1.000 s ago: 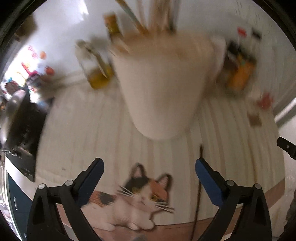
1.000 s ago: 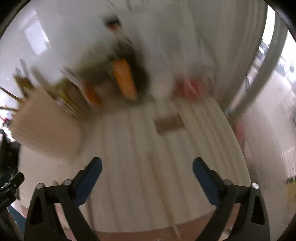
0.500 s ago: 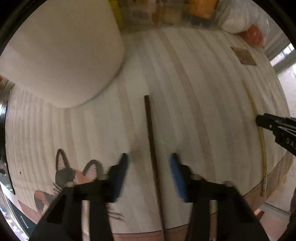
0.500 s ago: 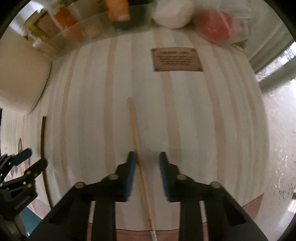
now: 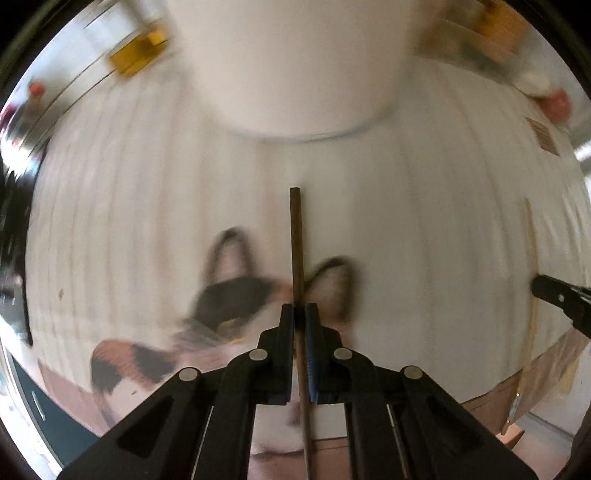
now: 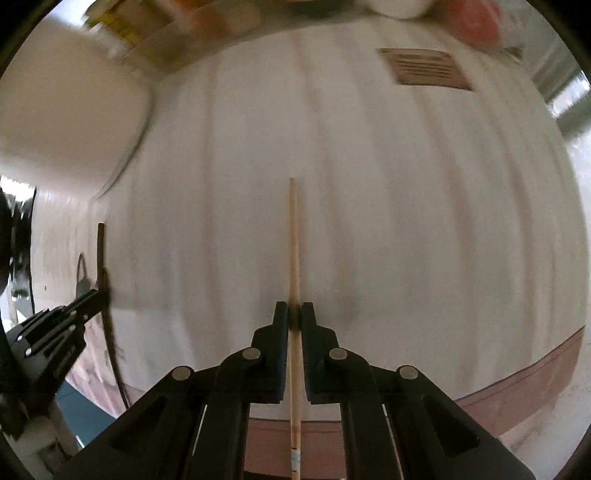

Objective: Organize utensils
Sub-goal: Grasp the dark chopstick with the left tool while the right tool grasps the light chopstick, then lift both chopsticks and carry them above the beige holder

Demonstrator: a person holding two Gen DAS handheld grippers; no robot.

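Task looked barely begun, nothing yet dropped in the cup point(image 5: 291, 66) ahead: left gripper point(image 5: 300, 314) was clamped on a dark chopstick point(image 5: 296, 236) running forward between its jaws, right gripper point(image 6: 294, 314) likewise pinching a pale chopstick point(image 6: 294, 240), both sticks apparently off the mat point(image 6: 406, 221).

Setting: I am at a home kitchen or dining table. Evidence: striped cloth point(image 6: 369, 206) with a printed cat point(image 5: 236, 306) covers the table; a cream utensil pot point(image 5: 295, 62) stands on it; jars and bottles point(image 6: 207, 18), blurred, crowd the far edge beside a bagged red item point(image 6: 480, 18). Chopsticks, one dark point(image 5: 296, 236) and one pale point(image 6: 293, 236), fit a domestic eating area.
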